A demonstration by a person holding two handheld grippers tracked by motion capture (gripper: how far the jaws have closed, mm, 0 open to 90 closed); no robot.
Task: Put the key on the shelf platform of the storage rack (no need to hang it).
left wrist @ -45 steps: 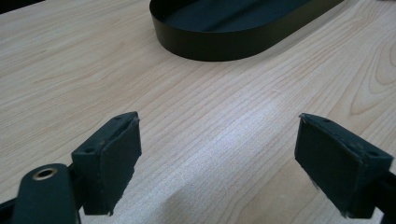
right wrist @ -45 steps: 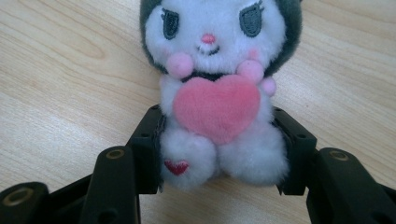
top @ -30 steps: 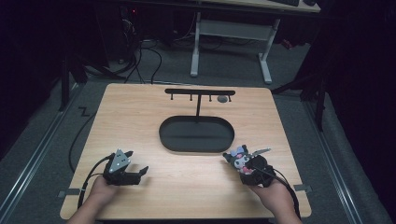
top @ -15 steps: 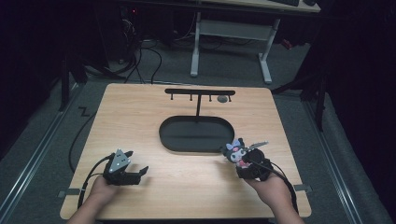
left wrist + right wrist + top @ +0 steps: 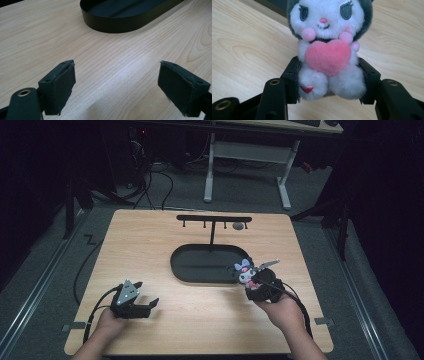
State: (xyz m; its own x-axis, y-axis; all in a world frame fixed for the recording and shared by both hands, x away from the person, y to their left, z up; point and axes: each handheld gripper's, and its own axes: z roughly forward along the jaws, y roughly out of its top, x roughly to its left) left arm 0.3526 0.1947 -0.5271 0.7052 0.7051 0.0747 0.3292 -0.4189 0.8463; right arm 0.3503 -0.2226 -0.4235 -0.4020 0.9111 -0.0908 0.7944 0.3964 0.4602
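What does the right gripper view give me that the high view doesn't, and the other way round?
Right gripper view: the plush toy's face, pink heart and both pads pressing its lower body.
High view: the black stand with hooks, the left gripper open and apart from the oval tray, both hands.
Both: the right gripper holding the toy above the wooden table.

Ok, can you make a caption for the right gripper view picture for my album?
The right hand-held gripper squeezes a plush toy hugging a pink heart above the wooden table.
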